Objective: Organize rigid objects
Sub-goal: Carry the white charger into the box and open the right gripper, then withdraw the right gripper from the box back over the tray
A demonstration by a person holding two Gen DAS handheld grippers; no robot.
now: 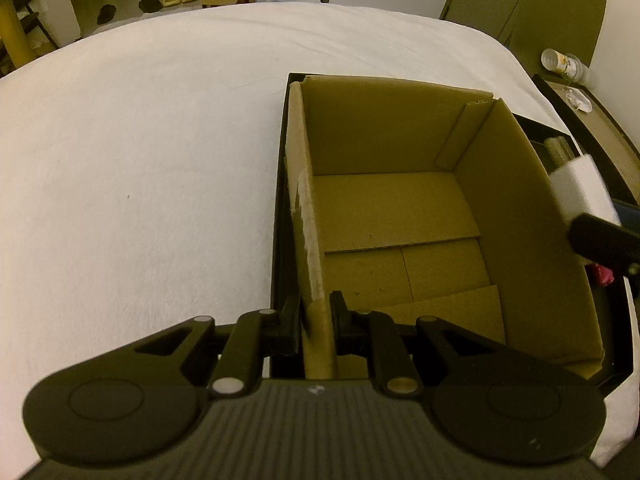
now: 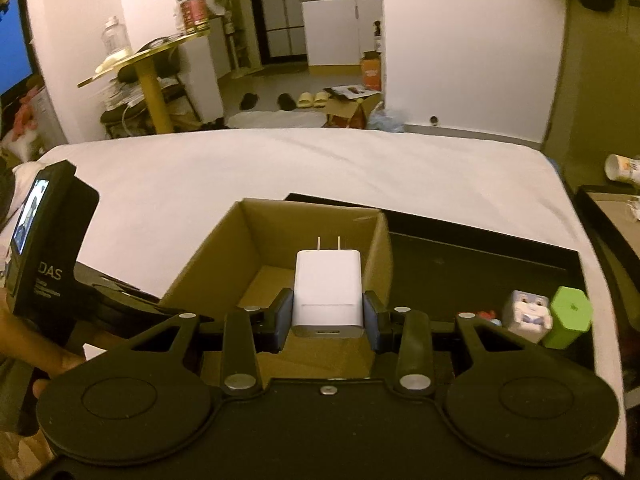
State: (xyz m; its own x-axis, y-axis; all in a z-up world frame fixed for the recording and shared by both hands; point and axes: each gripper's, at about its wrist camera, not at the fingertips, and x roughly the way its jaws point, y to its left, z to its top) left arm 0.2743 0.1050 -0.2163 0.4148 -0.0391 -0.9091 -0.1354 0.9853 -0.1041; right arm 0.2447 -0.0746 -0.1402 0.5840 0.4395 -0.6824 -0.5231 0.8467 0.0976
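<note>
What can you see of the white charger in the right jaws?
The charger is a small white plastic block with rounded corners, smooth and matte. Two flat metal prongs stick out of its far end, pointing away from the camera; a port slot shows on its near end. The right gripper clamps it by its two side faces, its jaws shut on it. It hangs above the open cardboard box, clear of the walls. In the left wrist view it shows as a white blur.

The left gripper (image 1: 316,320) pinches the near wall of an open cardboard box (image 1: 400,208). The box sits on a white bed (image 1: 140,160).
</note>
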